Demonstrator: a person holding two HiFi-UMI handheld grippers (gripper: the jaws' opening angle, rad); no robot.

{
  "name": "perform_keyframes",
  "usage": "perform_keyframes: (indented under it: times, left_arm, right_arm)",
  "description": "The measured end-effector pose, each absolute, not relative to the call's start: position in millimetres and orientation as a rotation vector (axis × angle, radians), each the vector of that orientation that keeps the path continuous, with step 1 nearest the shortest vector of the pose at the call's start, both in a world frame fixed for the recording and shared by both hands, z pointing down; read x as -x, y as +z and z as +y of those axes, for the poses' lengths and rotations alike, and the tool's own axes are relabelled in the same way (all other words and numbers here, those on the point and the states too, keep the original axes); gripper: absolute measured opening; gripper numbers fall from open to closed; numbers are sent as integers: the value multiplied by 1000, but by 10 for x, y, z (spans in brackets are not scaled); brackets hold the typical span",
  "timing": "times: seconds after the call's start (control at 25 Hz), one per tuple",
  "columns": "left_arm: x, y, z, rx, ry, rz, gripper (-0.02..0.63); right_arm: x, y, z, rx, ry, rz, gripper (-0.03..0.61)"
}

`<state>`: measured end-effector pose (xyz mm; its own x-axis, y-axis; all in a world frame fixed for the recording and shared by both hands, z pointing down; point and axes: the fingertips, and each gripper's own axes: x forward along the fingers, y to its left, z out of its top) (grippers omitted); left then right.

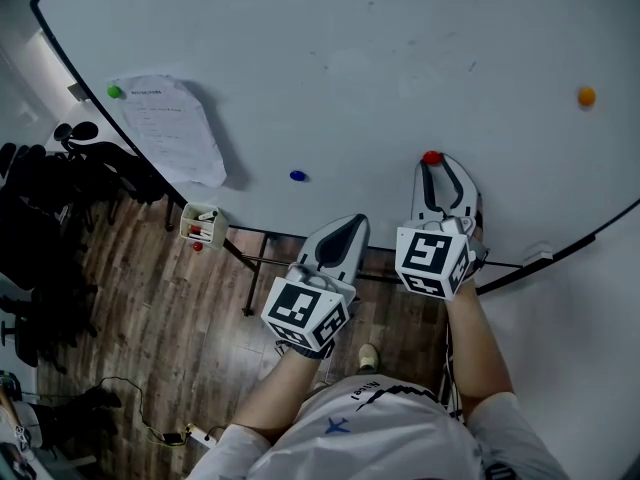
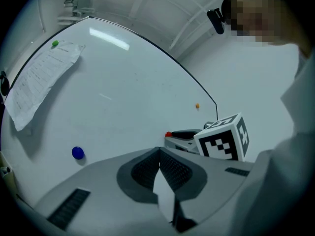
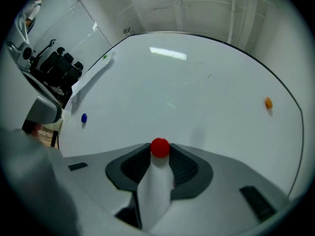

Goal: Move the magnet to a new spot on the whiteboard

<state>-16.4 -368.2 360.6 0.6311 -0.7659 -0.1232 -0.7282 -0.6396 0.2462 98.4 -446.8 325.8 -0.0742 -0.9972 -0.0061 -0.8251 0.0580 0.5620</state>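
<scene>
The right hand-held gripper (image 3: 160, 151) grasps the red magnet (image 3: 160, 147) by its very tips, low on the whiteboard (image 1: 350, 58) at centre frame. The left hand-held gripper (image 2: 159, 152) is clenched, empty. So shallow a grip may slip as the magnet is pulled free.

Right gripper (image 3: 160, 152) is up against the whiteboard (image 3: 197, 82), red magnet (image 3: 160, 147) pinched between its jaw tips, touching both. From there: blue magnet (image 3: 84, 117) at nine o'clock, orange magnet (image 3: 268, 103) at two, paper sheet (image 3: 91, 72) at ten.
</scene>
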Motion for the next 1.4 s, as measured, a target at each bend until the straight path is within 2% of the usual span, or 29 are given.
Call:
perform_keyframes:
  times: [0.64,1.4]
  left_arm:
    - [57,3566,-3323,-2720,-311,-1206,12]
    - [-268,3422,-2309,-2872,-275,-939,12]
  right_arm:
    - [-977,3133,-3958,-1847,-605,-2090,127]
    - [-1368,2954,-2605,-2063,-480,-2053,127]
